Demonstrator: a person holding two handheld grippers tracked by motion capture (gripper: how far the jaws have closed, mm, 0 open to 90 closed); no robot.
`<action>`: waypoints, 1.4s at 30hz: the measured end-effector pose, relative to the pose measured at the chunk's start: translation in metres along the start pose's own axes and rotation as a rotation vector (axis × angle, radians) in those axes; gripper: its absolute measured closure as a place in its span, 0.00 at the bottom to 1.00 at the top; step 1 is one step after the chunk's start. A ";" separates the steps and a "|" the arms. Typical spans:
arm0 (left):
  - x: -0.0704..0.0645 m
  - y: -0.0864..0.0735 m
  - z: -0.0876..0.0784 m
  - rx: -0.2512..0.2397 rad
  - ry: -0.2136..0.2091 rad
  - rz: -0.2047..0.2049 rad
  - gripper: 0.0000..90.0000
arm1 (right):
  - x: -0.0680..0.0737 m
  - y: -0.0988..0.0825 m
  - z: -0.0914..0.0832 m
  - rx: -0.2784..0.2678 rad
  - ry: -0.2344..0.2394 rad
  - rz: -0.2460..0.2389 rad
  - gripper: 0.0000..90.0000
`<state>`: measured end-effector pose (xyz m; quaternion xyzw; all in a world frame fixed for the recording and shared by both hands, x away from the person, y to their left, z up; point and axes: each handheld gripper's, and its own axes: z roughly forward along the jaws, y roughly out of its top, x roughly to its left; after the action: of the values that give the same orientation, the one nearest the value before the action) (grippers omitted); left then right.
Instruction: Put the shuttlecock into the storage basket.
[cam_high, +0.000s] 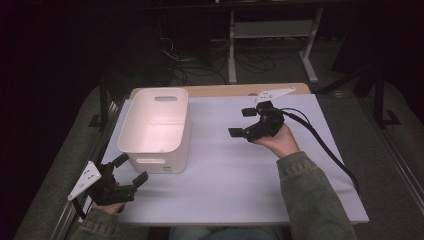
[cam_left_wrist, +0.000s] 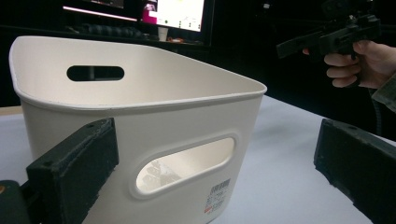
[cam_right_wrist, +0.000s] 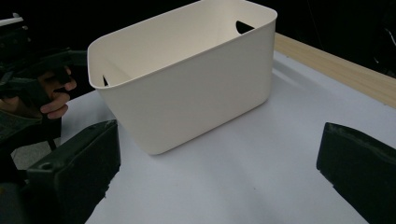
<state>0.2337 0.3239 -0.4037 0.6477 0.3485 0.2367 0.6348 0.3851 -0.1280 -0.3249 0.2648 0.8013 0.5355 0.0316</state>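
Standing upright toward the worktop's (cam_high: 225, 185) left edge, the white bin (cam_high: 156, 127) opens upward, its long axis running from near edge to far edge, a handle slot in each short end. The left gripper (cam_high: 131, 170) sits at the near-left corner, jaws apart, facing the bin's near end. The right gripper (cam_high: 242, 122) hovers right of centre, jaws apart, empty.

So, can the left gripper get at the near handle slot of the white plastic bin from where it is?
Probably yes. The left gripper sits open just in front of the white plastic bin, its jaws either side of the near handle slot, with nothing visible between them.
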 end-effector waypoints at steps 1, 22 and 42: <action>0.000 0.000 0.000 -0.003 -0.001 0.001 0.00 | 0.001 -0.004 -0.003 -0.017 0.000 0.004 0.00; 0.000 -0.002 0.001 0.006 0.010 -0.012 0.00 | -0.002 -0.042 -0.026 -0.069 -0.073 0.007 0.00; 0.001 -0.001 0.000 0.013 0.009 0.000 0.00 | -0.009 -0.085 -0.057 -0.121 -0.117 0.044 0.00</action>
<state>0.2337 0.3247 -0.4053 0.6507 0.3528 0.2375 0.6291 0.3410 -0.2042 -0.3769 0.3105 0.7585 0.5670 0.0823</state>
